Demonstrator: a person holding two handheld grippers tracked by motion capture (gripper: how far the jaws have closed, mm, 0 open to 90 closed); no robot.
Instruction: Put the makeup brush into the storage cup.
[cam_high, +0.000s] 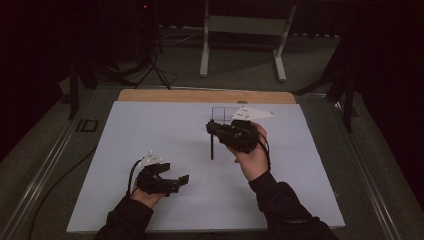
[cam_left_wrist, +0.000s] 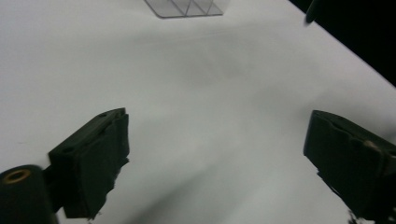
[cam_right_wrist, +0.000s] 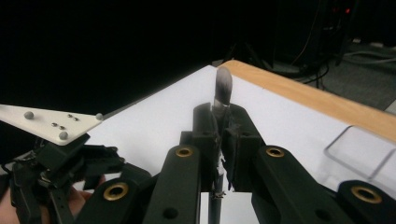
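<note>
Two grippers: the right gripper (cam_right_wrist: 219, 135) clamps a brush (cam_right_wrist: 223, 86) (no readable writing); the left gripper (cam_high: 172, 181) gapes wide over the white sheet (cam_high: 150, 135).

In the left gripper view the clear holder (cam_left_wrist: 187, 7) is cut off by the top edge at twelve o'clock. In the right gripper view the jaws hide the brush's (cam_right_wrist: 222, 88) middle, and its handle leaves at six o'clock.
</note>
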